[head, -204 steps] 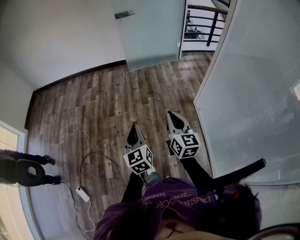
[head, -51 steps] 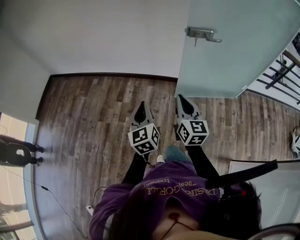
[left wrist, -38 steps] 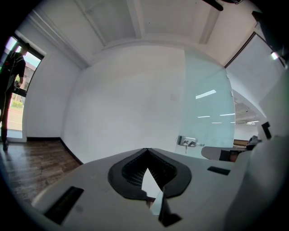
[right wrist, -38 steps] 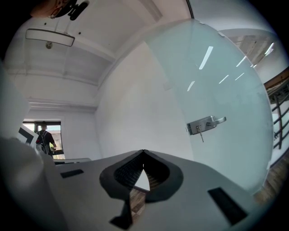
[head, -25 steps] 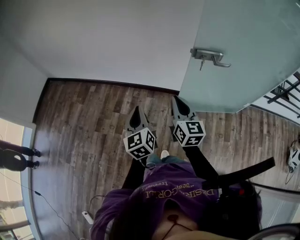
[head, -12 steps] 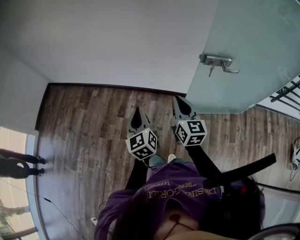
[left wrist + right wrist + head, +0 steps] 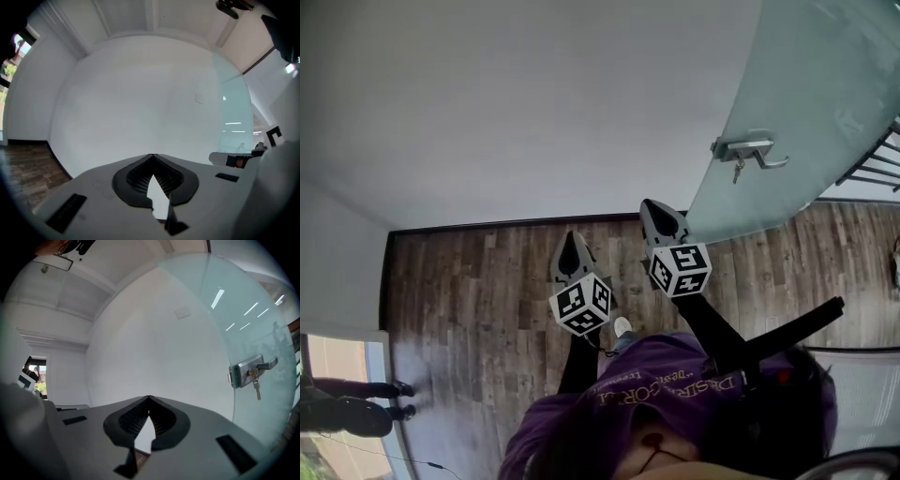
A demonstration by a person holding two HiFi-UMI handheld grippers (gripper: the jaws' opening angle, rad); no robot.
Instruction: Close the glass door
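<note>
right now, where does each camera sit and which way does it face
Head view: on the person's head, looking steeply down at the brown wood-plank floor; purple top, left gripper and right gripper show.
Left gripper view: on the left gripper, facing the plain white wall over its shut jaws.
Right gripper view: on the right gripper, facing the frosted glass door and silver lever handle over shut jaws.
Shared: head and right gripper views both show the handle.

1. We see our right gripper [image 7: 149, 397] at lower centre, its jaws closed tip to tip with nothing between them.
2. The pale green glass door [image 7: 243, 310] fills the right side of the frame.
3. Its metal handle [image 7: 251, 367] sits at middle right, with a key [image 7: 256, 389] hanging below it.
4. A white wall [image 7: 150, 343] spans the centre.
</note>
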